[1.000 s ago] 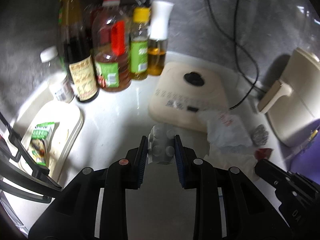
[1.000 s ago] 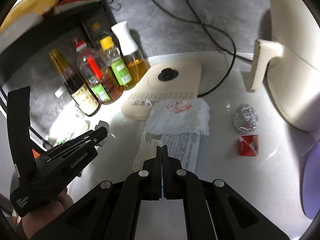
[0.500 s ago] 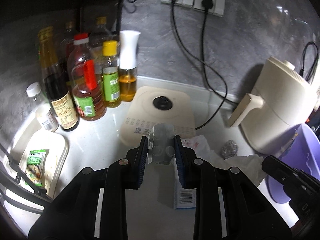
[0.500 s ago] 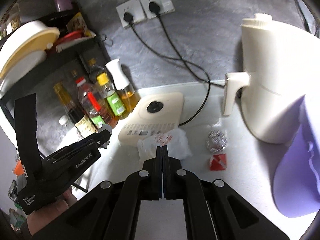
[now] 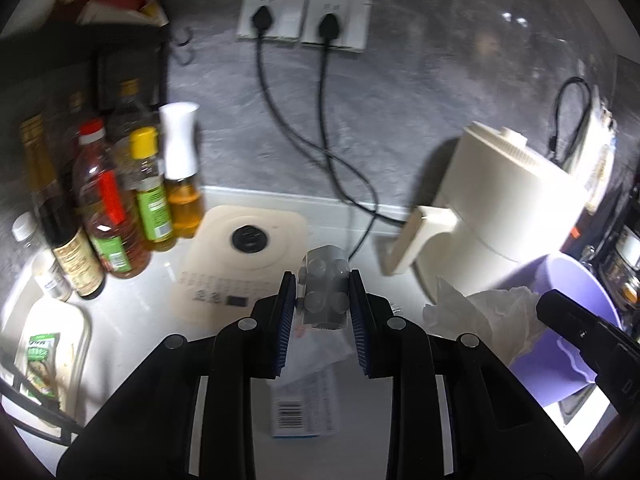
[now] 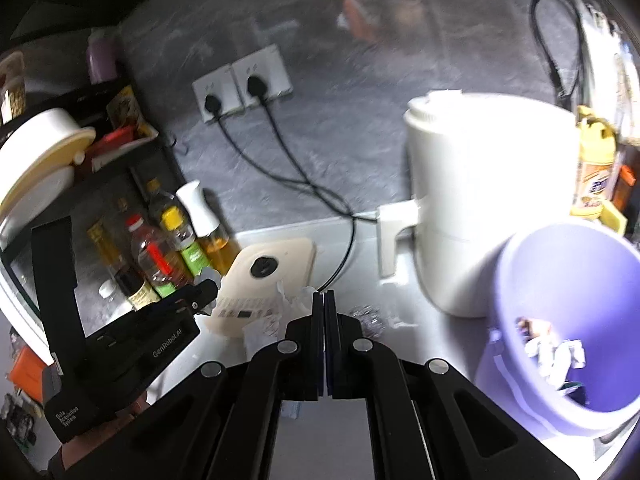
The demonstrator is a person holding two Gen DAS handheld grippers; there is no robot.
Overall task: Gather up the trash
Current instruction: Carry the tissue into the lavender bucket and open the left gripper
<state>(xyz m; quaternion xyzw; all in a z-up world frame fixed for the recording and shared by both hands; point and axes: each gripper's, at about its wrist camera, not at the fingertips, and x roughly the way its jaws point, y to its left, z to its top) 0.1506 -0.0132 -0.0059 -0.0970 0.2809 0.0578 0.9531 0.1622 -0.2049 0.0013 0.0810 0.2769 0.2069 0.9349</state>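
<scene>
My left gripper (image 5: 323, 300) is shut on a silver blister pack (image 5: 323, 280), held up above the white counter. It shows again in the right wrist view as the black left gripper (image 6: 202, 286) with the pack (image 6: 208, 276) at its tip. My right gripper (image 6: 324, 298) is shut on a crumpled white tissue (image 6: 290, 300), which bulges out to the left of its fingers. In the left wrist view that tissue (image 5: 484, 312) hangs before the purple bin (image 5: 568, 276). The bin (image 6: 516, 264) stands at the right with some trash (image 6: 552, 354) inside.
A flat box with a barcode (image 5: 304, 408) and a foil ball (image 6: 368, 320) lie on the counter. A cream cooker plate (image 5: 244, 256) sits behind them, sauce bottles (image 5: 112, 216) at the left, a cream air fryer (image 5: 508, 204) at the right. Two cords (image 5: 332, 168) run to wall sockets.
Both grippers have risen and pulled back from the counter. The tissue came up off the counter with the right gripper. The purple bin has come into view at the right.
</scene>
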